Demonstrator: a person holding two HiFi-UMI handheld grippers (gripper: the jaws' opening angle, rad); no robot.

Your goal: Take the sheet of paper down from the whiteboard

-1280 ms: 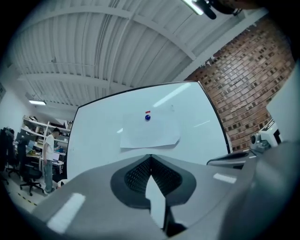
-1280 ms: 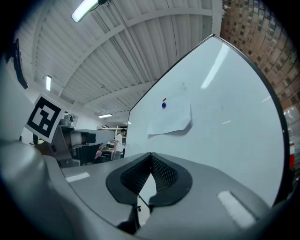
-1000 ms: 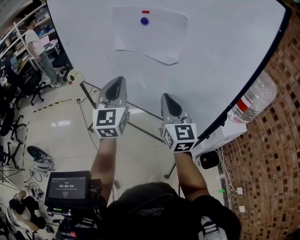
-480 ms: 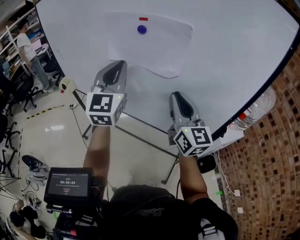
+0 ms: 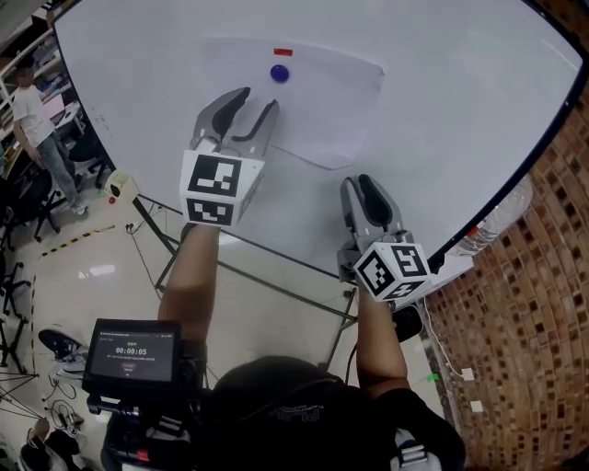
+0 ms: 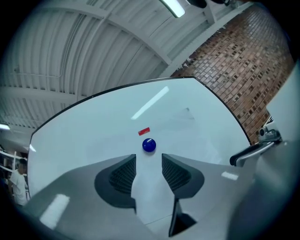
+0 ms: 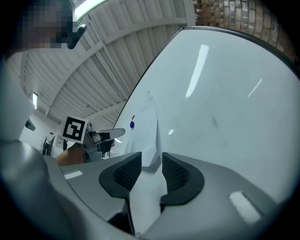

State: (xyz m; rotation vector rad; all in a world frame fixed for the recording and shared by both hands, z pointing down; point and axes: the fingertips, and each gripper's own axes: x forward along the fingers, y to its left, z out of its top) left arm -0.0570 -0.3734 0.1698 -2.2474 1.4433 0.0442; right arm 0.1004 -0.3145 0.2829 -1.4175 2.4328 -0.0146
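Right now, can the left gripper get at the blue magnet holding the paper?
Probably yes. The left gripper points straight at the blue magnet, its jaws opening and empty, and nothing stands in the gap between them and the magnet.

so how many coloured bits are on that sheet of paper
2: a round blue magnet near the top middle of the sheet, a small red strip just above it. The sheet's lower left is partly hidden.

Lab space, brick wall (image 5: 543,304) on the right.
Glossy pale floor (image 5: 92,271); office chairs (image 5: 11,285) and a person (image 5: 32,120) at far left. Ribbed metal ceiling (image 6: 70,56) overhead, strip light (image 6: 174,6) on.
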